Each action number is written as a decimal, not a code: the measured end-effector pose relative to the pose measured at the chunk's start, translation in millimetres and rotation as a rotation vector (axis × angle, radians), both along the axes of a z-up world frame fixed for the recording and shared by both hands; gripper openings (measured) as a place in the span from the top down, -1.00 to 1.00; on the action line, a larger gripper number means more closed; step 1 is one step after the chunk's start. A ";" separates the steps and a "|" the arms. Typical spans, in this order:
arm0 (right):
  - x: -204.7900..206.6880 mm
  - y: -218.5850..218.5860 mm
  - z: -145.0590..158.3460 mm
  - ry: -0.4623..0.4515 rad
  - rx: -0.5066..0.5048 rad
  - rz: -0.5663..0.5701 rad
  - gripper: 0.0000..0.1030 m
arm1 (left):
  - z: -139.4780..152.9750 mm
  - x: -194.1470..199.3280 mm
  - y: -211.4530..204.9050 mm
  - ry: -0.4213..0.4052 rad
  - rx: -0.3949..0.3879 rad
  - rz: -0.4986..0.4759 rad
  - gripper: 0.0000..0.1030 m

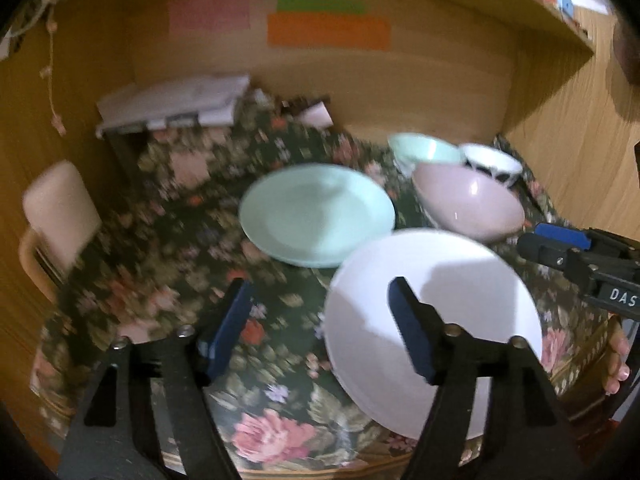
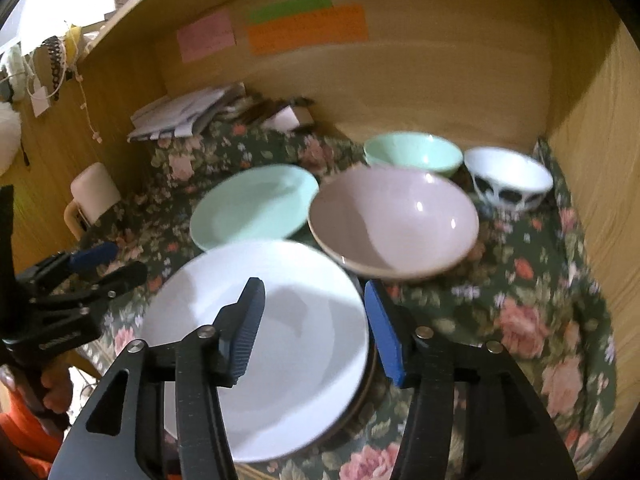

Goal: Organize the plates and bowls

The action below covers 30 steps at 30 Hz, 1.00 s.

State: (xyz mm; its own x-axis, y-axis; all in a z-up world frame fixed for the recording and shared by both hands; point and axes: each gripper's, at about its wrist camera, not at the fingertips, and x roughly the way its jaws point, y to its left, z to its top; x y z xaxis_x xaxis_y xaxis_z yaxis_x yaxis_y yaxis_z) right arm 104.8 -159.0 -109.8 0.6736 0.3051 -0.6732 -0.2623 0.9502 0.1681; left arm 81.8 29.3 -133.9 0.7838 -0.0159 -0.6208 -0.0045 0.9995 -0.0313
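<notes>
A white plate [image 1: 460, 280] [image 2: 296, 320] lies near the table's front edge. Behind it lie a mint plate [image 1: 316, 212] [image 2: 252, 208] and a large pink bowl [image 1: 472, 204] [image 2: 396, 220]. A mint bowl [image 1: 424, 150] [image 2: 412, 152] and a white bowl with black pattern [image 1: 494, 164] [image 2: 508, 180] stand at the back right. My left gripper [image 1: 320, 304] is open and empty above the cloth, left of the white plate; it also shows in the right wrist view [image 2: 108, 262]. My right gripper [image 2: 312, 312] is open and straddles the white plate's right rim; it also shows in the left wrist view [image 1: 544, 240].
A floral cloth [image 1: 168, 240] [image 2: 520, 300] covers the table inside a wooden alcove. A cream mug [image 1: 56, 212] [image 2: 94, 196] stands at the left. A stack of papers [image 1: 176, 104] [image 2: 184, 112] lies at the back left. Coloured notes [image 2: 304, 24] hang on the back wall.
</notes>
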 end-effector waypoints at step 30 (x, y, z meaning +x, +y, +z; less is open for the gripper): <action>163.7 63.5 -8.4 0.094 -0.092 0.134 -0.39 | -5.8 119.9 78.1 0.098 -0.037 0.128 -0.93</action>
State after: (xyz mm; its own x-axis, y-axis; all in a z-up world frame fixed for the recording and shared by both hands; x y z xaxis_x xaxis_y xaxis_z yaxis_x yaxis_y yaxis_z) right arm 268.5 -95.4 -118.2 0.5639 0.3219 -0.7605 -0.3746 0.9204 0.1119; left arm 201.7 107.5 -139.7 0.7165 0.0562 -0.6954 -0.1368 0.9887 -0.0610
